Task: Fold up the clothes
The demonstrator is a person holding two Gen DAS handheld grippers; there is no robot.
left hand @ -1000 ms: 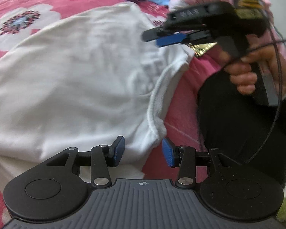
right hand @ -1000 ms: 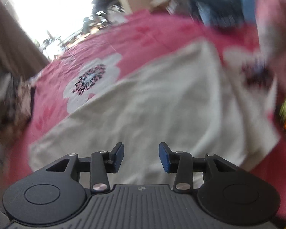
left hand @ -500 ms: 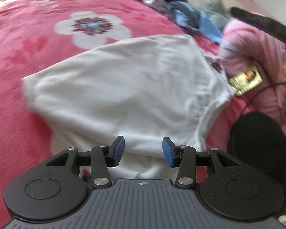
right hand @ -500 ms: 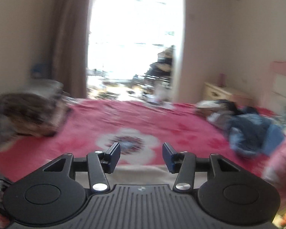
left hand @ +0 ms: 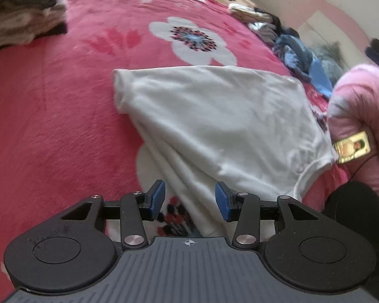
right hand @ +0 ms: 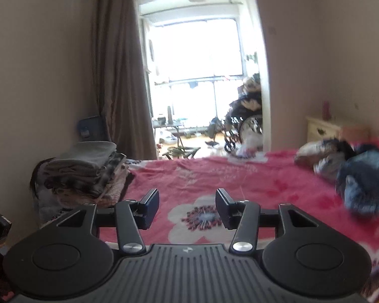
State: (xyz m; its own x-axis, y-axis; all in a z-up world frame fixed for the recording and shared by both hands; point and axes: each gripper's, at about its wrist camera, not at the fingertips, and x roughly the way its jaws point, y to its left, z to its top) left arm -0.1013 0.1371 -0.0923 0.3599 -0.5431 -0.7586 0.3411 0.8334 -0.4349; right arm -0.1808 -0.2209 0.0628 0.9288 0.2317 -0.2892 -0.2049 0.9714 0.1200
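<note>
A white garment [left hand: 214, 116] lies spread on the red flowered bedspread [left hand: 63, 101], its left side folded in along a long crease. My left gripper [left hand: 189, 194] hovers open over the garment's near lower edge; cloth lies below the gap but the blue pads do not pinch it. In the right wrist view my right gripper [right hand: 187, 202] is lifted and points almost level across the bed [right hand: 240, 176] toward the window. It is open with nothing between its fingers. The garment does not show in that view.
A stack of folded clothes [right hand: 88, 166] sits at the bed's far left corner. A heap of loose blue and grey clothes [right hand: 361, 176] lies at the right. A person's pink sleeve [left hand: 361, 106] and dark knee [left hand: 361, 207] are at the garment's right, beside a small yellow card [left hand: 353, 146].
The left gripper has swung leftward from the neckline to the garment's folded side. The right gripper has risen from facing the garment to facing the room, and its jaws have widened a little.
</note>
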